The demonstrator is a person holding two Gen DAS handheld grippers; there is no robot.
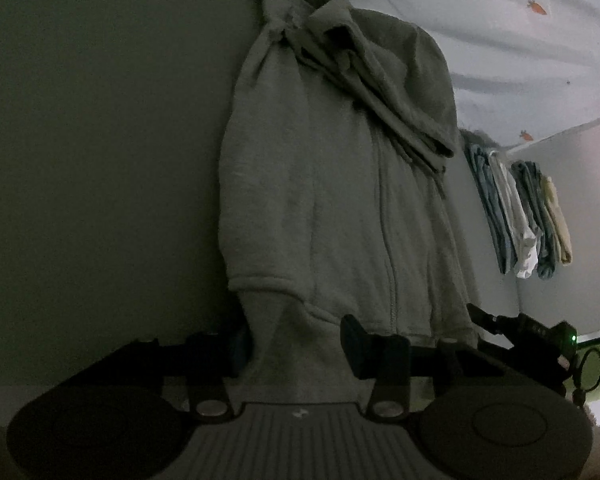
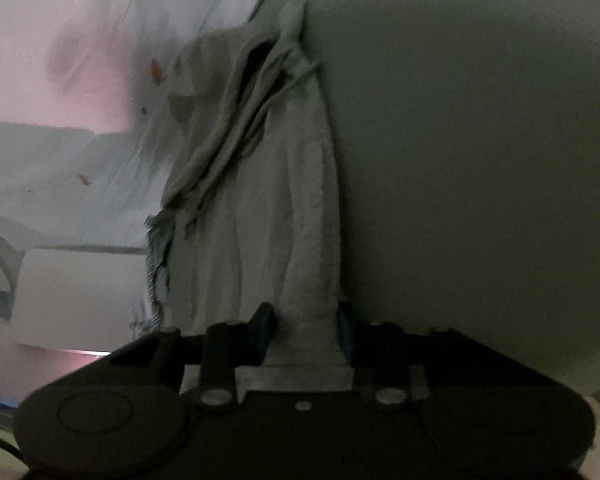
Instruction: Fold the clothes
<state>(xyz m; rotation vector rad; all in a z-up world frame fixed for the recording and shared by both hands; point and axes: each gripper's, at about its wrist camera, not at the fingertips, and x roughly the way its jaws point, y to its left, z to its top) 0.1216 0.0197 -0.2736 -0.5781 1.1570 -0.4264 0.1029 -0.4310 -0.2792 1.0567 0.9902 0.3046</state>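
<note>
Both claws pinched the hoodie's (image 1: 324, 200) near hem; its length ran from the left claw (image 1: 296, 344) and right claw (image 2: 306, 332) toward upper frame.

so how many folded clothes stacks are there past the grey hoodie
2, both beyond the grey hoodie in the left wrist view: a blue and white stack nearer it, a blue and cream stack just past. More may be hidden behind the hoodie.

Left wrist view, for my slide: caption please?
Left gripper fingers pinch the hem of a grey zip hoodie on the table; folded clothes behind.
</note>
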